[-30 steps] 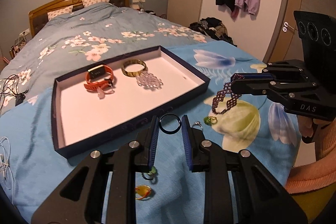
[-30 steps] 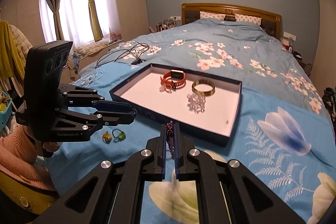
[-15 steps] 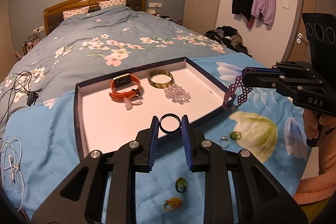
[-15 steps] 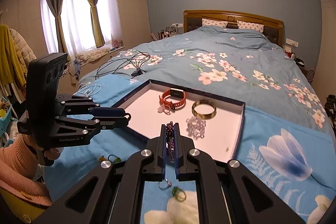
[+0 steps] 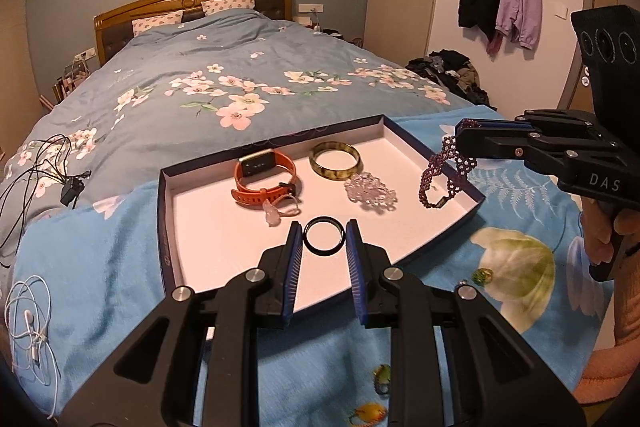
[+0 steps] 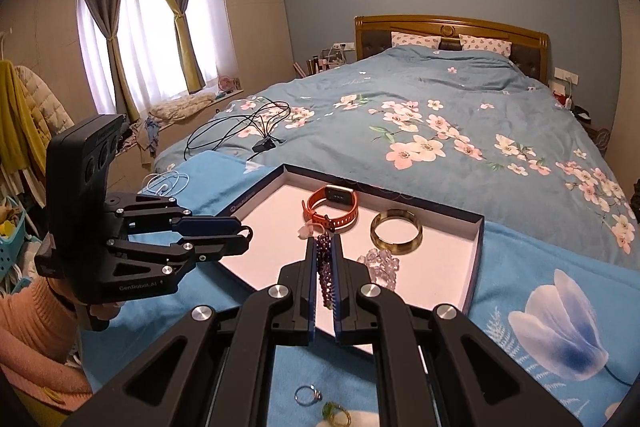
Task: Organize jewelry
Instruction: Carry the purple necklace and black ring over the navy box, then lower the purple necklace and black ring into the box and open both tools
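Note:
A shallow dark-rimmed tray (image 5: pixel 166 227) (image 6: pixel 478 243) with a white floor lies on the blue bedspread. Inside it are an orange watch (image 5: pixel 264 179) (image 6: pixel 332 207), a brownish bangle (image 5: pixel 336 161) (image 6: pixel 396 227) and a clear bead bracelet (image 5: pixel 370 193) (image 6: pixel 380 265). My left gripper (image 5: pixel 323 237) (image 6: pixel 244 231) is shut on a black ring (image 5: pixel 323 236) above the tray's near part. My right gripper (image 6: pixel 324 251) (image 5: pixel 460 139) is shut on a purple bead bracelet (image 5: pixel 444 175) (image 6: pixel 324 267), which dangles over the tray's right edge.
Loose rings lie on the bedspread near me: a green one (image 5: pixel 482 275) (image 6: pixel 336 413), a silver one (image 6: pixel 308 395) and yellow-orange ones (image 5: pixel 366 413). Cables (image 5: pixel 36 163) and white earphones (image 5: pixel 30 327) sit at the left. A person's orange sleeve (image 6: pixel 28 323) is behind the left gripper.
Both grippers have moved forward from over the bedspread to over the tray, each still holding its piece. The purple bracelet now hangs above the tray's right edge.

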`<state>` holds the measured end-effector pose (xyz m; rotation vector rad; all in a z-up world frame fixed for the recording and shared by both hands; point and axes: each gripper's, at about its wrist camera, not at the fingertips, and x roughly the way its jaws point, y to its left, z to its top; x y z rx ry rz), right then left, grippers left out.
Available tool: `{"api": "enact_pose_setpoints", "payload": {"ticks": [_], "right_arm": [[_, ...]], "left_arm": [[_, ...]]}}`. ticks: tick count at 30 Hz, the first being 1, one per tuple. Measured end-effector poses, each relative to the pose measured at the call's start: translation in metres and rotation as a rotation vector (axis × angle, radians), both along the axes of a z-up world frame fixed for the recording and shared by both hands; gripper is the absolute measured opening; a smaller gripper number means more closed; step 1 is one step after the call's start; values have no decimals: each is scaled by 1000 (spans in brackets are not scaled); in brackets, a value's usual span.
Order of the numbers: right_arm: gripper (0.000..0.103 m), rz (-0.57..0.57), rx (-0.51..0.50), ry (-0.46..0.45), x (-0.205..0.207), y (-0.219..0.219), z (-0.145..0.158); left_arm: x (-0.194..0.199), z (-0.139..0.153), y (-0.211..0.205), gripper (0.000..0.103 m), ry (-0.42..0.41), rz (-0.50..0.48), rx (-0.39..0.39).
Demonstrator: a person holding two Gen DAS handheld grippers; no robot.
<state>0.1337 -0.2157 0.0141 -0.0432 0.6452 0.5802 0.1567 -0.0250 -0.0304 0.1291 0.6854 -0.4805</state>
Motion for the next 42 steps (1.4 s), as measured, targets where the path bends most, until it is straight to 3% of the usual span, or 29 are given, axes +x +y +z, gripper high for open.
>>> {"api": "enact_pose_setpoints", "payload": {"ticks": [26, 42], "right_arm": [[5, -7, -53, 98, 50, 19, -35], [5, -50, -43, 152, 76, 9, -52]], "left_arm": [[44, -27, -6, 22, 60, 45, 52], [65, -44, -13, 22, 104, 67, 93]]}}
